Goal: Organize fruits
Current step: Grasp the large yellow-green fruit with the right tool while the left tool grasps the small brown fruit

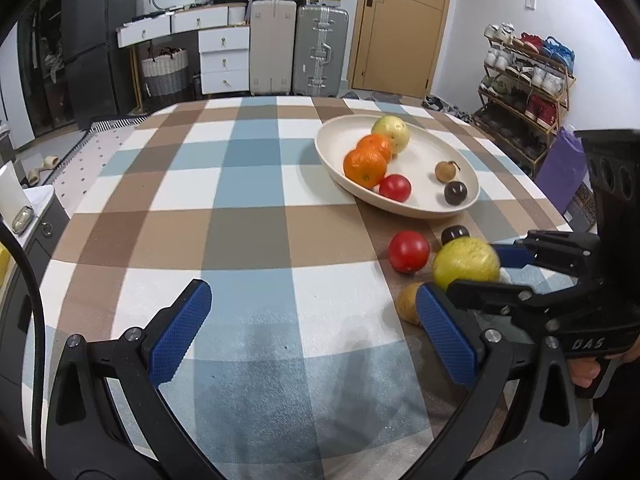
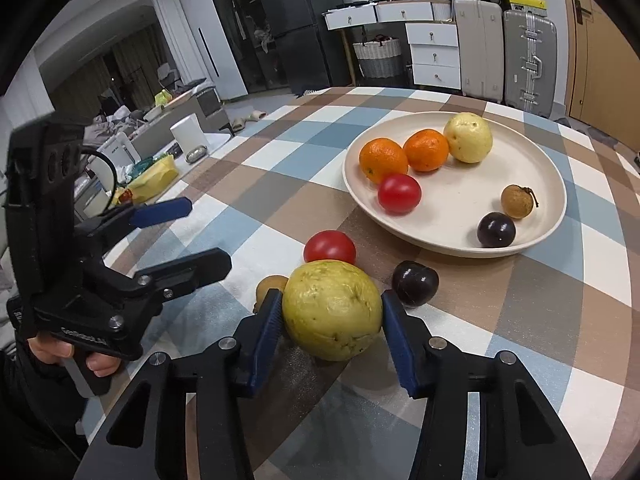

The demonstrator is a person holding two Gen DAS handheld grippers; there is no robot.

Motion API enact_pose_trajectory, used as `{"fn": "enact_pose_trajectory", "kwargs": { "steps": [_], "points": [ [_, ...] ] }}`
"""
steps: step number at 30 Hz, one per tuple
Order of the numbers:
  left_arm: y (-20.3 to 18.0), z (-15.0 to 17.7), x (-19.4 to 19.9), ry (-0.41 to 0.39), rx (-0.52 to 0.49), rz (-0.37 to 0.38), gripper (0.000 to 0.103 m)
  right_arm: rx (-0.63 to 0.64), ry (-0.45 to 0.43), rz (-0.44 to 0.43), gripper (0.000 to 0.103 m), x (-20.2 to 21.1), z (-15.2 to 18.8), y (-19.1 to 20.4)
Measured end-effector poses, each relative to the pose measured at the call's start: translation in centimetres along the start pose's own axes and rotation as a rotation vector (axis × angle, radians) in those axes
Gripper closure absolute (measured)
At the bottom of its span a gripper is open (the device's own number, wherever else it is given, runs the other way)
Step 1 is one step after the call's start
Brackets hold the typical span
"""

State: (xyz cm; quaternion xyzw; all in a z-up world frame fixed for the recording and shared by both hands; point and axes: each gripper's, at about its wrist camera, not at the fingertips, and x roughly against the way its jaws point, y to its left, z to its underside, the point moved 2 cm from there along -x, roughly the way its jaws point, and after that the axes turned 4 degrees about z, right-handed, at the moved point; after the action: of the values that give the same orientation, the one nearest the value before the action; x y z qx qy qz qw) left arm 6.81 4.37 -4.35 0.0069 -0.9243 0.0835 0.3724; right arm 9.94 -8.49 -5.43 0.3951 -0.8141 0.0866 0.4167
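Note:
My right gripper is shut on a yellow-green guava, which also shows in the left wrist view. Beside it on the checked cloth lie a red tomato, a dark plum and a brown longan. The cream plate holds two oranges, a guava, a tomato, a longan and a plum. My left gripper is open and empty over the cloth, left of the loose fruit.
The round table drops off at its edges. Suitcases, white drawers and a shoe rack stand behind. A side surface with clutter lies to the table's left.

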Motion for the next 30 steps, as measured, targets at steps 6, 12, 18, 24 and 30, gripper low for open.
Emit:
{"fn": "enact_pose_trajectory", "kwargs": {
  "steps": [6,12,18,24,30],
  "points": [
    [-1.2,0.4,-0.6,0.044,-0.010,0.060,0.001,-0.035,-0.082,0.005,0.052,2.6,-0.1,-1.4],
    [-2.9,0.8,-1.8,0.086,-0.037,0.075,0.002,-0.069,-0.137,0.083,0.052,3.7,-0.2,-3.6],
    [-4.7,0.9,-3.0,0.119,-0.074,0.081,0.019,-0.088,-0.174,0.117,0.052,4.5,-0.3,-4.9],
    [-5.7,1.0,-3.7,0.148,-0.106,0.089,0.035,-0.117,-0.176,0.119,0.052,4.7,-0.3,-5.6],
    [-6.2,0.7,-4.2,0.150,-0.123,0.097,0.042,-0.123,-0.181,0.117,0.052,4.8,-0.2,-5.7]
  ]
}}
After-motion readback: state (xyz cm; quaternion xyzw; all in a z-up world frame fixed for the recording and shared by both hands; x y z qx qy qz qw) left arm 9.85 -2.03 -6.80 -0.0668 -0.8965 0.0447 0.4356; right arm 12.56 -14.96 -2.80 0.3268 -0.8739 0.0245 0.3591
